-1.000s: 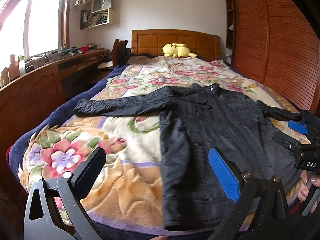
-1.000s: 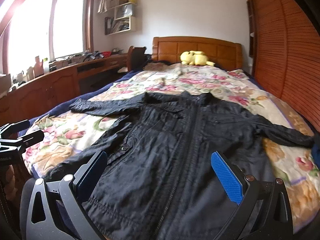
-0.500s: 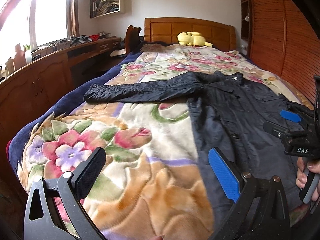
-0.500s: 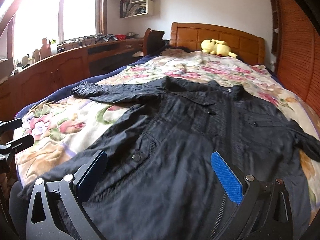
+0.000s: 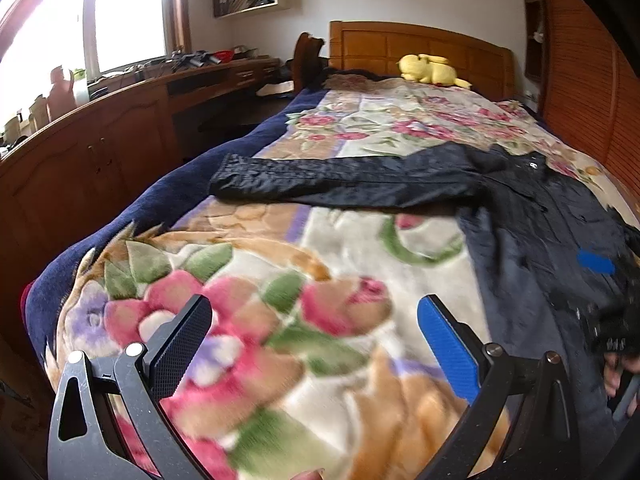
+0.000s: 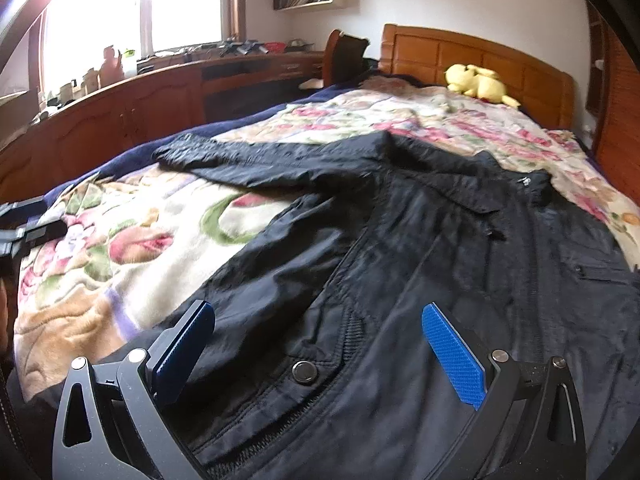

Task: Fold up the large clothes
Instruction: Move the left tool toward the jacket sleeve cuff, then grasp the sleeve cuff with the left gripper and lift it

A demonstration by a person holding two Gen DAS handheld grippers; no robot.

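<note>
A large black jacket (image 6: 460,248) lies flat, front up, on the floral bedspread (image 5: 304,264). Its left sleeve (image 5: 340,180) stretches out toward the bed's left edge. My left gripper (image 5: 312,340) is open and empty, low over the bedspread, left of the jacket body. My right gripper (image 6: 316,344) is open and empty, low over the jacket's lower front near a snap button (image 6: 304,371). The right gripper also shows at the right edge of the left wrist view (image 5: 600,280), and the left gripper at the left edge of the right wrist view (image 6: 24,228).
A wooden headboard (image 5: 420,48) with a yellow plush toy (image 5: 430,69) stands at the far end. A long wooden desk (image 5: 120,120) runs along the left under the window. Slatted wooden wardrobe doors (image 5: 580,92) line the right side.
Both grippers have moved forward and lower toward the bed, and both views swung left. The left gripper now faces the bedspread and the outstretched sleeve. Both stayed open.
</note>
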